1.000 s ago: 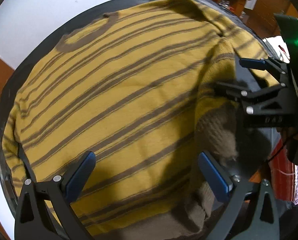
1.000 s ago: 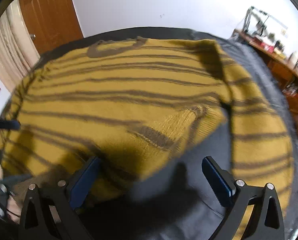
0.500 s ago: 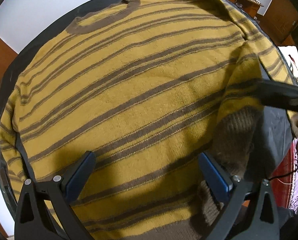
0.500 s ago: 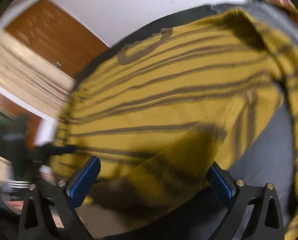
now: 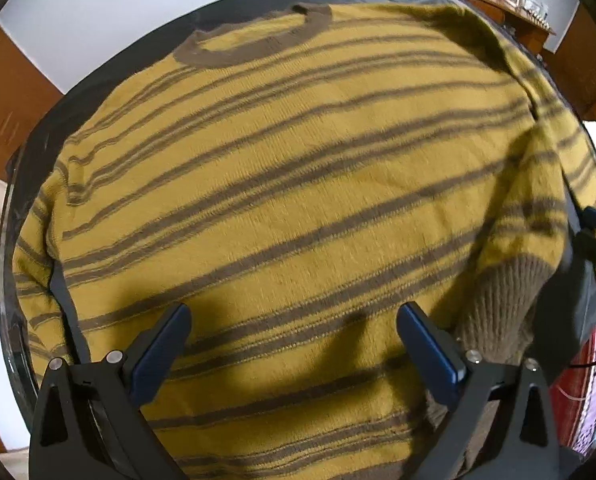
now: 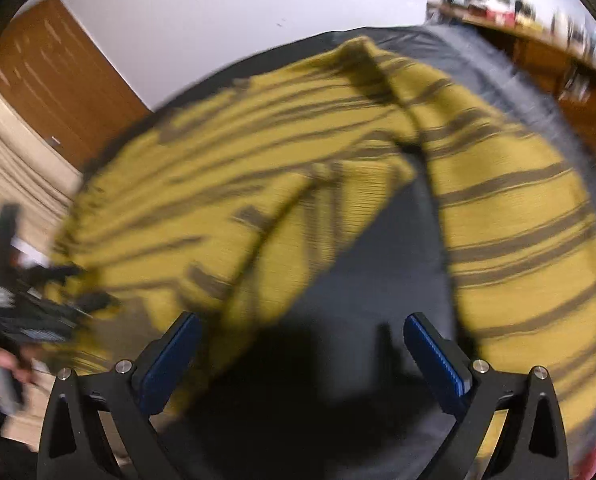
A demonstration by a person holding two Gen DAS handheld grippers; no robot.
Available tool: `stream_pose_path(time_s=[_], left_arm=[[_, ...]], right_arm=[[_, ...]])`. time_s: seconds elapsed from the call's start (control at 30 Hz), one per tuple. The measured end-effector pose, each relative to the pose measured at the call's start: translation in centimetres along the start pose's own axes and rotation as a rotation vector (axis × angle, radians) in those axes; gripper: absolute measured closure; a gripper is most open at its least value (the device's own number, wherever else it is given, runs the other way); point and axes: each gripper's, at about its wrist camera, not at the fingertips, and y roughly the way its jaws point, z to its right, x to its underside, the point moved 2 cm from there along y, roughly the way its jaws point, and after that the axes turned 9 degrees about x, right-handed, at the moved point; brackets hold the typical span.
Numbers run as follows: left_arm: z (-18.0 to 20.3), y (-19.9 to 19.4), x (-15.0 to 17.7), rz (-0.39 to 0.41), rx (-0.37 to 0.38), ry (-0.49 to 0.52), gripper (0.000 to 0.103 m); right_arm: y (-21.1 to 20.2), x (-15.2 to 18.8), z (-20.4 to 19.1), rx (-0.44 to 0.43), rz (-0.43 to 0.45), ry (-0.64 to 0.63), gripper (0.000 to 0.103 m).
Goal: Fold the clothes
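A mustard-yellow knitted sweater with brown stripes (image 5: pixel 282 200) lay spread flat across a dark-covered desk (image 6: pixel 377 280), collar (image 5: pixel 254 44) at the far side and hem toward the person. The near-right sleeve (image 5: pixel 533 224) was turned in over the body, its brown ribbed cuff (image 5: pixel 501 304) resting near the right edge of the torso.

The left tool (image 5: pixel 294 352) hung above the lower body of the sweater with its blue-padded fingers (image 5: pixel 158 352) wide apart and nothing between them. The right tool (image 6: pixel 301 360) was also spread and empty, poised over a bare patch of the dark cover between the sweater's body and the sleeve; that view was smeared by motion, so fine contact there could not be judged.

The fold seemed barely begun: one sleeve partly turned in, the rest flat.

The main risk was the turned sleeve. Loose and bunched at the cuff, it might slide off the body if the knit were tugged from one side. A shallow pinch on thick knit might catch only the top layer and drag the garment askew. Cloth near the desk's edge might also slip over it.
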Motion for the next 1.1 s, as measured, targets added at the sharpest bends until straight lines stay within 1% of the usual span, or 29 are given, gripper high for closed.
stream_pose_path(time_s=[0.07, 0.17, 0.3, 0.33, 0.47, 0.53, 0.6, 0.7, 0.8, 0.83, 0.93, 1.0, 1.1], left_arm=[[0.6, 0.0, -0.1, 0.004, 0.004, 0.009, 0.0], [2.0, 0.4, -0.4, 0.011, 0.014, 0.047, 0.0], [2.9, 2.5, -2.0, 0.0, 0.015, 0.109, 0.0], [2.4, 3.4, -2.5, -0.009, 0.014, 0.118, 0.0], [3.0, 4.0, -2.4, -0.03, 0.018, 0.136, 0.0], [3.7, 3.8, -2.3, -0.031, 0.035, 0.148, 0.0], [4.7, 3.4, -2.1, -0.029, 0.06, 0.171, 0.0], [7.4, 2.4, -1.6, -0.019, 0.111, 0.245, 0.0], [10.9, 1.5, -0.6, -0.021, 0.2, 0.339, 0.0], [12.3, 1.4, 0.0, -0.033, 0.24, 0.371, 0.0], [14.6, 1.1, 1.3, -0.058, 0.307, 0.433, 0.0], [14.9, 0.7, 1.7, -0.048, 0.308, 0.452, 0.0], [13.5, -0.6, 1.5, -0.016, 0.306, 0.423, 0.0]], right_arm=[[0.4, -0.1, 0.0, 0.063, 0.001, -0.023, 0.0], [1.0, -0.3, 0.0, 0.094, 0.004, -0.072, 0.0], [1.9, -0.6, -1.4, 0.136, 0.012, -0.195, 0.0], [2.0, -0.7, -2.0, 0.124, 0.017, -0.216, 0.0], [0.5, -0.6, -3.5, -0.046, 0.038, -0.242, 0.0], [-0.7, -0.7, -2.9, -0.154, 0.042, -0.175, 0.0], [-1.5, -0.9, -1.7, -0.203, 0.048, -0.11, 0.0], [-2.7, -0.8, 0.4, -0.227, 0.056, -0.018, 0.0], [-4.1, 0.0, 2.8, -0.207, 0.071, 0.051, 0.0], [-4.6, 0.2, 3.5, -0.189, 0.078, 0.068, 0.0], [-6.2, 1.0, 6.1, -0.116, 0.1, 0.118, 0.0], [-7.1, 1.1, 7.1, -0.078, 0.118, 0.131, 0.0], [-7.7, 0.6, 6.9, -0.079, 0.137, 0.111, 0.0]])
